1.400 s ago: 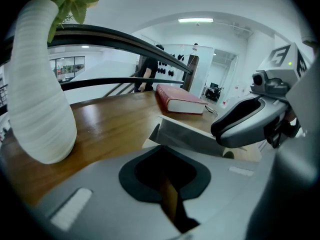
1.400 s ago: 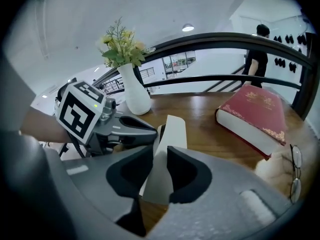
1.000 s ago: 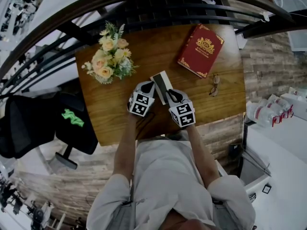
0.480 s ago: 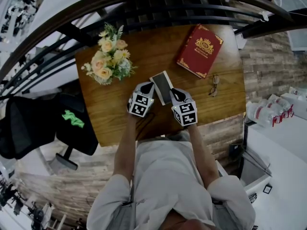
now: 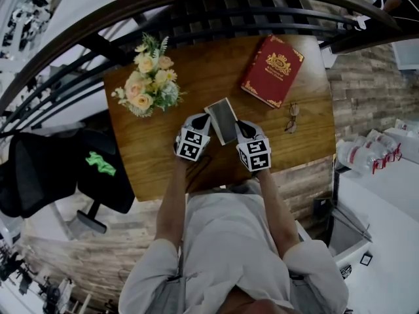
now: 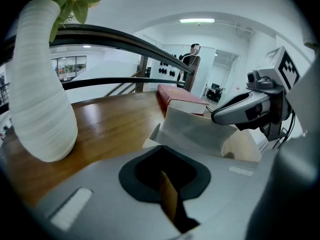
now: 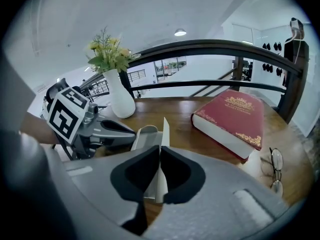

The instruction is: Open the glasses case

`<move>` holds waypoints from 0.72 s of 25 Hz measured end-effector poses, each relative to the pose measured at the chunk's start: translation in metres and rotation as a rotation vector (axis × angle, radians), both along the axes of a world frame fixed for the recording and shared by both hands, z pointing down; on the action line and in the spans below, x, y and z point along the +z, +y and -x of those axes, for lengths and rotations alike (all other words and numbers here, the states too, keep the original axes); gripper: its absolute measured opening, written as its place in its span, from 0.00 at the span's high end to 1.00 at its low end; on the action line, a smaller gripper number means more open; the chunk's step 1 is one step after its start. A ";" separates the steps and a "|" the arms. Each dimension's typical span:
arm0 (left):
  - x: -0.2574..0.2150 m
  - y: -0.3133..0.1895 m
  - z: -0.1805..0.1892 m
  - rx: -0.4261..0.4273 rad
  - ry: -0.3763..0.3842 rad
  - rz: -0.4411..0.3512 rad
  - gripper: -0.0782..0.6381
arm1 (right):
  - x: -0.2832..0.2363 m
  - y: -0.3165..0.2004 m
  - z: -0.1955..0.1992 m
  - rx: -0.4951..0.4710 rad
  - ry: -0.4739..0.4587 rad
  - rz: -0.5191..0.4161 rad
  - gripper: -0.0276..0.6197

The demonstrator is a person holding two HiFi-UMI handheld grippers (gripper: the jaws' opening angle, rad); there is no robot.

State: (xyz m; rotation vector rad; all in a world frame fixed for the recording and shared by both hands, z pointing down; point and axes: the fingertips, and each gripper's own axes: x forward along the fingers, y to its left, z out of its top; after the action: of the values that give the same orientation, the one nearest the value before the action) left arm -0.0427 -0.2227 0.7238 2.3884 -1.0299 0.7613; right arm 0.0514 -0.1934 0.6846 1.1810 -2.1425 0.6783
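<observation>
As a person works to open a glasses case (image 5: 222,120) on a wooden table (image 5: 157,162), both handheld tools are clamped on it; the case stands just short of the red book (image 5: 273,69), on the book's side nearer the person, with the flower vase (image 5: 150,80) farther off on that same flank and a pair of spectacles (image 5: 292,116) beside the book's near corner. The right gripper (image 7: 160,176) has its jaws pressed together on a thin pale flap (image 7: 164,134) of the case, which rises upright on the side toward the book; the left gripper (image 6: 167,196), on the side of the case away from the book, shows its jaws drawn narrow on a slim tan edge, by all appearances the body of the case. The lid looks partly raised, so the opening seems under way but not complete. To finish cleanly, the left tool would best pin the base flat while the right one swings the flap in an arc about its hinge, toward the book, rather than tugging straight up; too sharp a pull could slip the thin flap from the grip or lift the whole light case off the wood; the swing should stop short of the book and spectacles.
</observation>
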 end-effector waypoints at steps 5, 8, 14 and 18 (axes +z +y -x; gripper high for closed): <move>0.000 0.000 0.000 -0.008 0.002 0.002 0.86 | 0.002 -0.003 -0.007 0.019 0.017 -0.004 0.94; 0.000 0.002 -0.001 -0.009 0.004 0.002 0.86 | 0.003 -0.004 -0.011 0.030 0.022 -0.005 0.94; -0.004 0.004 -0.004 -0.012 0.008 -0.010 0.86 | 0.006 -0.006 -0.019 0.050 0.037 -0.007 0.94; -0.008 0.004 -0.006 -0.014 0.010 -0.021 0.86 | 0.003 -0.006 -0.021 0.051 0.048 -0.020 0.94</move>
State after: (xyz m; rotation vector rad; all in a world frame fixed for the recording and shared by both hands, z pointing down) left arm -0.0370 -0.2182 0.7153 2.3973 -1.0544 0.7365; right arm 0.0721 -0.1992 0.6877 1.2536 -2.0898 0.6458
